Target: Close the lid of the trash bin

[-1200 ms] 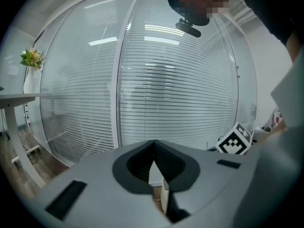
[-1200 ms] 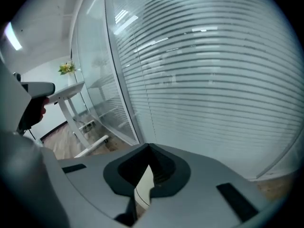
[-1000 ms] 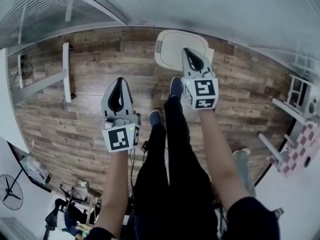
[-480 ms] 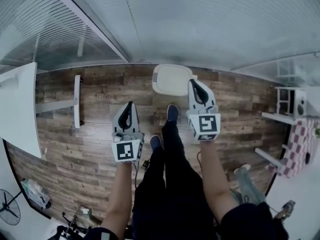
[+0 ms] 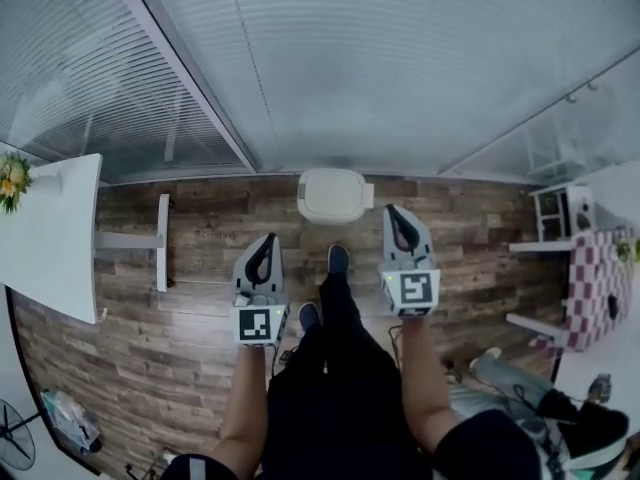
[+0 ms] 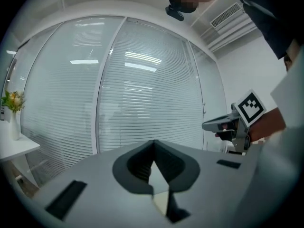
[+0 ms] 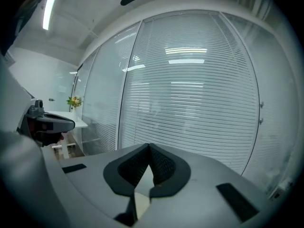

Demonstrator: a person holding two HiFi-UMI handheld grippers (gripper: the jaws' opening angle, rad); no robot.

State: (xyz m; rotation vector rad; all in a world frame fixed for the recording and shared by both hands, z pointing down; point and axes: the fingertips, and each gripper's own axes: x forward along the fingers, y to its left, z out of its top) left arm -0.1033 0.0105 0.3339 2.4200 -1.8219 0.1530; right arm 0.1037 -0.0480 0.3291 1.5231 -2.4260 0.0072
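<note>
The white trash bin (image 5: 334, 194) stands on the wooden floor against the glass wall, its lid down flat. My left gripper (image 5: 267, 241) hangs in the air to the bin's lower left, jaws shut with nothing between them. My right gripper (image 5: 397, 212) is raised to the bin's right, also shut and empty. Both point nearly level at the blinds behind the glass. In the left gripper view the left gripper (image 6: 154, 143) faces the blinds, with the right gripper (image 6: 209, 125) at its right. The right gripper (image 7: 149, 147) in its own view faces the same blinds.
My legs and dark shoes (image 5: 337, 259) stand just before the bin. A white table (image 5: 55, 234) with flowers is at the left, a white bench frame (image 5: 160, 240) beside it. At the right stand a white shelf (image 5: 553, 211) and a pink checked cloth (image 5: 588, 279).
Both grippers have risen away from the bin and tipped up toward level. The head view has lifted, so the bin looks smaller and more of the blinds shows.
</note>
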